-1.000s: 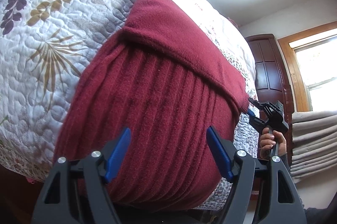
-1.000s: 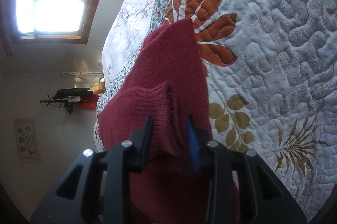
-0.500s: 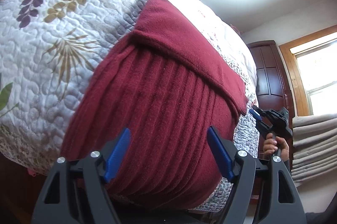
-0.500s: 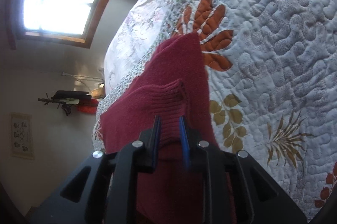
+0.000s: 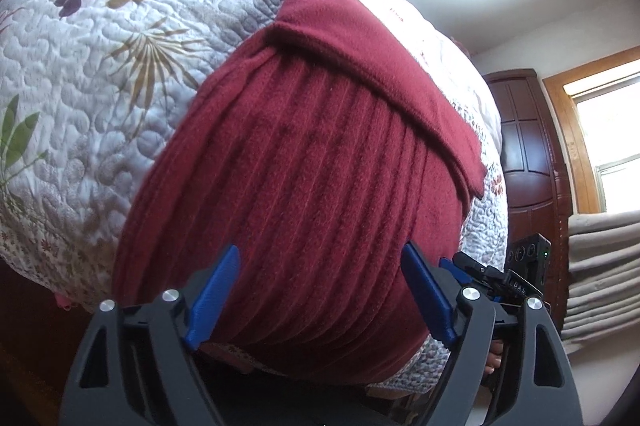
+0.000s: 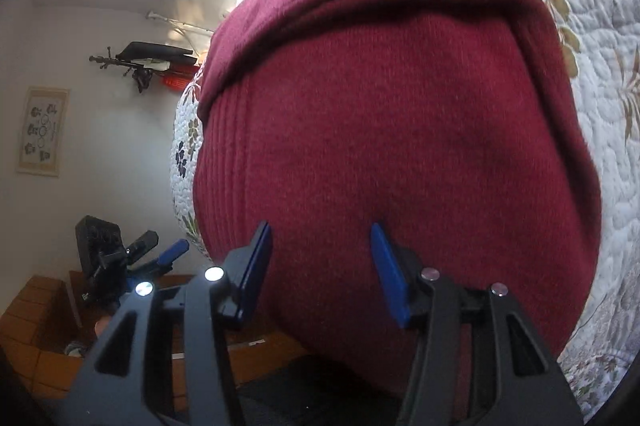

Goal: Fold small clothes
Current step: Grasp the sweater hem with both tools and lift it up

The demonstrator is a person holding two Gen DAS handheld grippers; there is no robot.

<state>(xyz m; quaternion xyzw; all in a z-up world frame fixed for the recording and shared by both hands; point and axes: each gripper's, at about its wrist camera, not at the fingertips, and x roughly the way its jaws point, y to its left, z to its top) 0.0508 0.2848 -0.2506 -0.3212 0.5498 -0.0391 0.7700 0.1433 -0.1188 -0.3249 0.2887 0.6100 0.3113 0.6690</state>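
Our red sweater lies near the front edge of the quilted bed, with one flap folded over. We think it is soft, floppy and light, so we should pinch its near bottom corners. Our left gripper and right gripper are both spread wide, holding nothing.

We see bright daylight from a window that washes out the top of the quilt. Both pictures bend round at the edges, with dark corners. The red sweater looks a little blurry in the right wrist view.
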